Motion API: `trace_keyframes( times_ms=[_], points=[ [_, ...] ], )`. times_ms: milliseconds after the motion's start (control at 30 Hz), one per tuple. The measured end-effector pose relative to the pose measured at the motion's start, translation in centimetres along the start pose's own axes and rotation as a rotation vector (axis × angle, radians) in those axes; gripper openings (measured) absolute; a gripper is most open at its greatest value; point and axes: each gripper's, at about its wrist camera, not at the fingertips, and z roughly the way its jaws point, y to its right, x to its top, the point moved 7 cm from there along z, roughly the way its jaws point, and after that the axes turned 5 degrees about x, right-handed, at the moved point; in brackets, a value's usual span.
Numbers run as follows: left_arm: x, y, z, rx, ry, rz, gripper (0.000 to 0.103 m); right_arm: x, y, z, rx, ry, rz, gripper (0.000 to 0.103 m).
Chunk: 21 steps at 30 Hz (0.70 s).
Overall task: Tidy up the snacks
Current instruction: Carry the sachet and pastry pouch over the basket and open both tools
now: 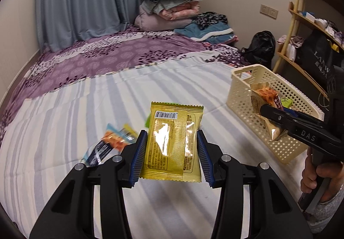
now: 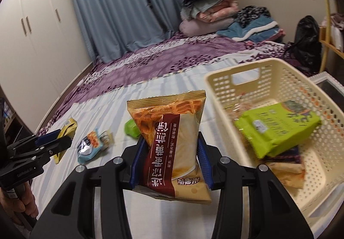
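My left gripper [image 1: 172, 138] is shut on a yellow snack packet [image 1: 172, 142], held back side up above the striped bed sheet. My right gripper [image 2: 169, 142] is shut on a tan and maroon snack bag [image 2: 172, 142], lifted just left of the cream basket [image 2: 217, 90]. From the left wrist view, the right gripper [image 1: 264, 110] holds that bag [image 1: 264, 99] over the basket [image 1: 240, 92]. Inside the basket lie a green packet [image 2: 277, 129] and a tan packet [image 2: 286, 174]. On the sheet remain a blue and orange packet [image 2: 92, 144] and a small green packet [image 2: 131, 129].
The bed [image 1: 71, 105] has a purple floral cover further back, with folded bedding [image 1: 169, 11] piled by the blue curtains. A wooden shelf [image 1: 301, 24] and a black bag [image 1: 262, 45] stand to the right. White wardrobes [image 2: 36, 30] line the left wall.
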Motion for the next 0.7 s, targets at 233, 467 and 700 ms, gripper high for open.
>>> trace_keyframes(
  times_ms=[233, 467, 700],
  points=[
    [2.1, 5.2, 1.0, -0.073, 0.007, 0.071, 0.047, 1.1, 5.0, -2.8, -0.074, 0.069, 0.066, 0.045],
    [3.9, 9.8, 1.5, -0.14, 0.016, 0.128, 0.047, 1.3, 9.5, -4.9, -0.151, 0.082, 0.118, 0.045],
    [5.0, 13.4, 2.0, -0.182, 0.022, 0.177, 0.047, 1.1, 13.1, -6.2, -0.222, 0.098, 0.168, 0.073]
  ],
)
